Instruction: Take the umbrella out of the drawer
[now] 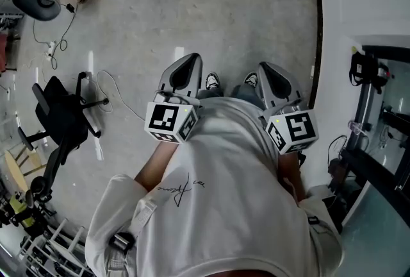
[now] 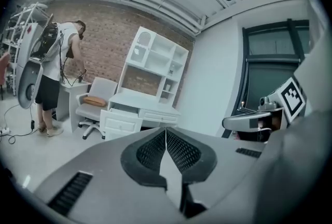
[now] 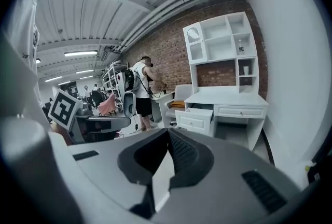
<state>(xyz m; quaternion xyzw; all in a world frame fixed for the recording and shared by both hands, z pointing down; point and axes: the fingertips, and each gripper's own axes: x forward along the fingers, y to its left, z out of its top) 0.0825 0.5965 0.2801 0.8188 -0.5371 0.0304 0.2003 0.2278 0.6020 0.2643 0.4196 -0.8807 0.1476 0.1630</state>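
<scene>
The left hand-held gripper [image 2: 166, 135] and the right hand-held gripper [image 3: 167, 137] were carried side by side close against the operator's white shirt [image 1: 218, 192], both tipped slightly downward and both with jaws pressed together on nothing, a resting carry that suited the stretch of open floor [image 1: 192, 13] between the operator and the work. At the far end stood the white desk [image 3: 241, 112] against a brick wall [image 3: 171, 52], its left drawer [image 3: 194, 122] pulled partly out beneath the tabletop [image 3: 228, 98], apparently the one to be searched. The umbrella could not be seen from where the operator stood and, if it was there, lay hidden inside the drawer. An office chair [image 2: 96, 101] sat just left of the desk, and another person [image 2: 57, 57] stood farther left, clear of the way. The task looked barely begun, with the approach and the spreading of the jaws yet to come
</scene>
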